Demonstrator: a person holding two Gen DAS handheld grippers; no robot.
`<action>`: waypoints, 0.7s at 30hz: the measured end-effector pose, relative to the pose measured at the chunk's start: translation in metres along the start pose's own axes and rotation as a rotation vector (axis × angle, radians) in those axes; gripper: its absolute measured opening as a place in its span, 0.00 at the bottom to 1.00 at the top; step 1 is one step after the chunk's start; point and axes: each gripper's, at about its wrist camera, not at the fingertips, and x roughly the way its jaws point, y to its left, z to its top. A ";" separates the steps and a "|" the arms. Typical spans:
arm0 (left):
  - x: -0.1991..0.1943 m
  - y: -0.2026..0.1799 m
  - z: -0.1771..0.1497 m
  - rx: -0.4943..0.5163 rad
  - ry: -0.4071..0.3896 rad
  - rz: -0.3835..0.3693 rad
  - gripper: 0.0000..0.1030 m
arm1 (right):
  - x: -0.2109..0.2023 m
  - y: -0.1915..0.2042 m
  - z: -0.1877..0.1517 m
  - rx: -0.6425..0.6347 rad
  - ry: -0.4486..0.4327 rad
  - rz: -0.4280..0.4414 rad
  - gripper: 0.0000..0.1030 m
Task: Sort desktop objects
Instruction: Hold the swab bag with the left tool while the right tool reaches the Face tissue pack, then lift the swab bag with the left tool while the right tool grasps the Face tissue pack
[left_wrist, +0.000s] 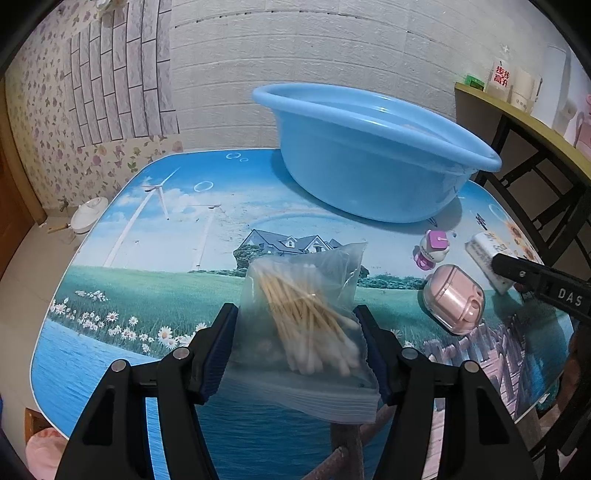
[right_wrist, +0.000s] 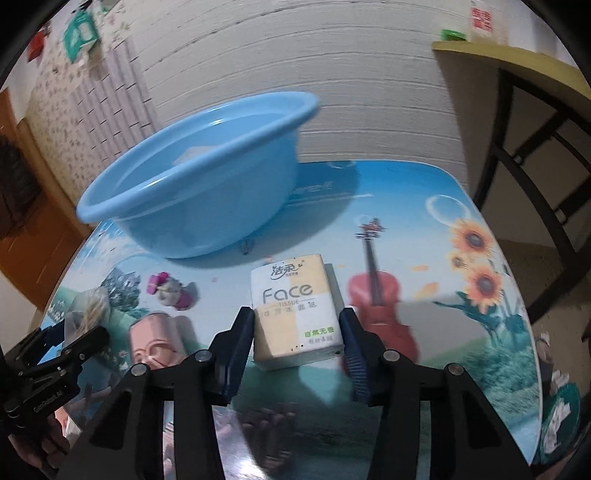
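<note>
Right tool (right_wrist: 297, 345) clamped the cream rectangular paper tissue pack (right_wrist: 293, 314), long axis pointing toward the blue round plastic basin (right_wrist: 207, 221) at the tabletop's far edge; left tool (left_wrist: 295, 347) clamped the clear plastic cotton-swab bag (left_wrist: 306, 317), equally near.

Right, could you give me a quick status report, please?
Left gripper shut on cotton swab bag. Right gripper shut on tissue pack. Blue basin ahead, path clear.
</note>
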 end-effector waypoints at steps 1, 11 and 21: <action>0.000 -0.001 -0.001 0.004 -0.002 0.002 0.60 | -0.002 -0.003 0.000 0.007 0.001 -0.003 0.47; 0.001 -0.004 -0.003 0.042 -0.013 0.024 0.63 | -0.004 -0.002 -0.001 -0.006 0.012 -0.016 0.48; 0.003 -0.001 -0.003 0.043 -0.026 0.024 0.69 | 0.006 0.014 -0.006 -0.085 0.012 -0.061 0.64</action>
